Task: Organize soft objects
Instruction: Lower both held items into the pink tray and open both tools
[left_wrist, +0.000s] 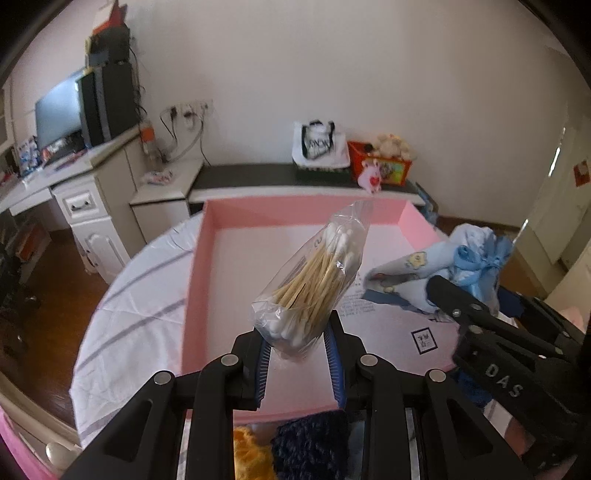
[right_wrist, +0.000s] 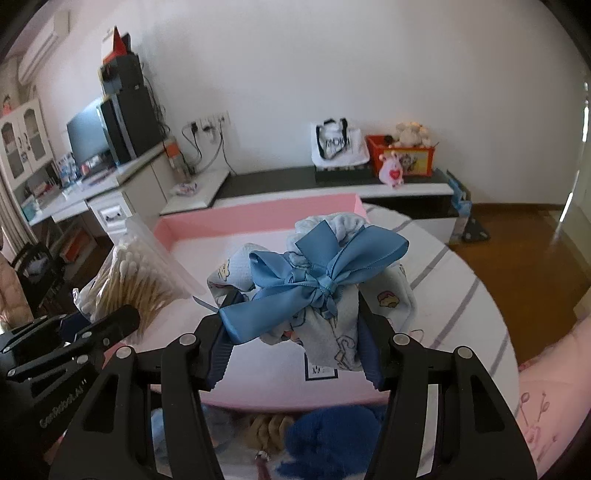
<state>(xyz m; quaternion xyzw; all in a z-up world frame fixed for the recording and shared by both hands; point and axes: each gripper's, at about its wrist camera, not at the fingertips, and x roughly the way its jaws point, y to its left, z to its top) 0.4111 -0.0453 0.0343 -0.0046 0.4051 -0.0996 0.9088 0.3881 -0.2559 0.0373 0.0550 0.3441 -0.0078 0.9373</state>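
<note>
While both grippers hang over the pink tray (left_wrist: 195, 280), the left gripper (left_wrist: 297, 345) is clamped on a clear bag of cotton swabs (left_wrist: 317, 280), and the right gripper (right_wrist: 293, 345) grips a light-blue printed cloth bundle (right_wrist: 332, 325) tied with a blue satin bow (right_wrist: 317, 273).

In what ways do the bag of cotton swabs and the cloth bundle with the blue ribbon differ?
The bag of cotton swabs is clear plastic showing wooden sticks; the cloth bundle is opaque, printed light-blue fabric tied with a satin bow. The bag is long and narrow and sticks out at a tilt; the bundle is rounder and crumpled. Both are held in jaws above the pink box: the bag in the left gripper, the bundle in the right gripper.
</note>
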